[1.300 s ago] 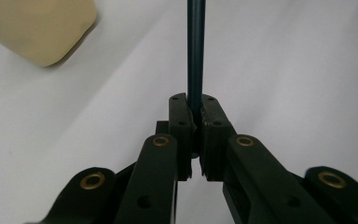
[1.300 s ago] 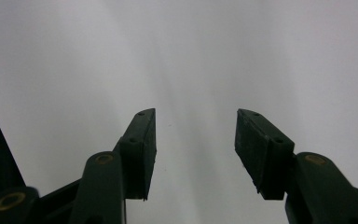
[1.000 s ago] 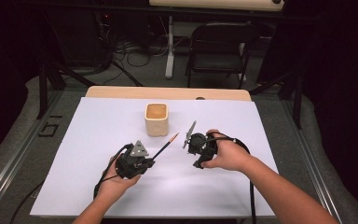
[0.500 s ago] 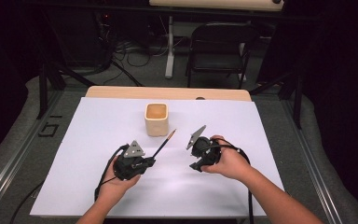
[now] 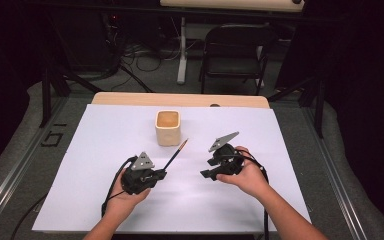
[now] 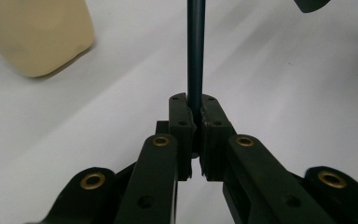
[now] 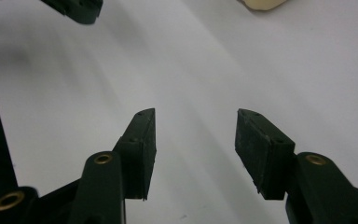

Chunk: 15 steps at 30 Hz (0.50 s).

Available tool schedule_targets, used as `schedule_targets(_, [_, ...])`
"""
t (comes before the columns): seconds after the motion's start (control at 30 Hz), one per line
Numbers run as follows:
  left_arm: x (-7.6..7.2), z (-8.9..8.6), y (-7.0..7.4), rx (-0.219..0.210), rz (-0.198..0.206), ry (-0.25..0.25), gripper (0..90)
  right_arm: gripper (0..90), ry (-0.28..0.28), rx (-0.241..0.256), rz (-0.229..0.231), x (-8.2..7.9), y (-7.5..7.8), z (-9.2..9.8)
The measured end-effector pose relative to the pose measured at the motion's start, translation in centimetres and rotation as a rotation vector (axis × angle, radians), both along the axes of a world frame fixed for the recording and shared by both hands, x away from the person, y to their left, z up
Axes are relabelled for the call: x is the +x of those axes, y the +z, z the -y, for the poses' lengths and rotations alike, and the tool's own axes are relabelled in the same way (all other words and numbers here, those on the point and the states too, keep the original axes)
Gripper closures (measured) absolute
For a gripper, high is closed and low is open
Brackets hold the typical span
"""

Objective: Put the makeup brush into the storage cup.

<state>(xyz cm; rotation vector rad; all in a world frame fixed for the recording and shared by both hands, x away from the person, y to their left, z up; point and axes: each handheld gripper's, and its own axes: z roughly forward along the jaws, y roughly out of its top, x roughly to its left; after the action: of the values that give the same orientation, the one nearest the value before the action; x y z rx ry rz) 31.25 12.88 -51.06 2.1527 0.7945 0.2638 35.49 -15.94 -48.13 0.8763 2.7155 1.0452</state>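
A dark pencil (image 5: 175, 155) with an orange tip is held by its lower end in my left gripper (image 5: 161, 173), and it points up and away toward the beige cup (image 5: 167, 128). In the left gripper view the jaws (image 6: 195, 126) are shut on the pencil's shaft (image 6: 195, 56), with the cup (image 6: 37, 32) at the upper left. My right gripper (image 5: 206, 173) is held to the right of the pencil, apart from it. In the right gripper view its jaws (image 7: 196, 137) stand open over bare white sheet with nothing between them.
A white sheet (image 5: 105, 150) covers the table, and a wooden strip (image 5: 180, 99) shows along its far edge. Beyond the table stands a black chair (image 5: 235, 50) among cables on the floor. The cup's base (image 7: 263, 3) and the left gripper (image 7: 77, 8) show far off in the right gripper view.
My right gripper has drawn back a little to the right and toward the person, turning as it went. The left gripper and the pencil have hardly moved.
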Motion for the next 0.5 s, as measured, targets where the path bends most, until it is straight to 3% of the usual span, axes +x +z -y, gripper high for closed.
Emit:
schedule_targets(0.1, [0.0,0.0,0.0,-0.001,0.001,0.002,85.6,50.1,-0.027,0.036,-0.014,0.1,0.0,0.5])
schedule_targets(0.23, [0.0,0.0,-0.1,-0.003,0.000,0.004,85.6,52.0,-0.085,0.144,-0.012,0.2,-0.3,1.1])
schedule_targets(0.27, [0.0,0.0,-0.1,-0.006,0.000,0.005,85.6,52.2,-0.098,0.147,-0.013,0.3,-0.2,1.3])
schedule_targets(0.37, [0.0,-0.1,-0.1,-0.012,0.002,0.009,85.6,52.2,-0.154,0.242,-0.009,0.4,-0.4,1.7])
schedule_targets(0.5, [0.0,-0.1,-0.2,-0.029,0.000,0.016,85.6,52.6,-0.196,0.310,0.001,0.5,-0.7,1.9])
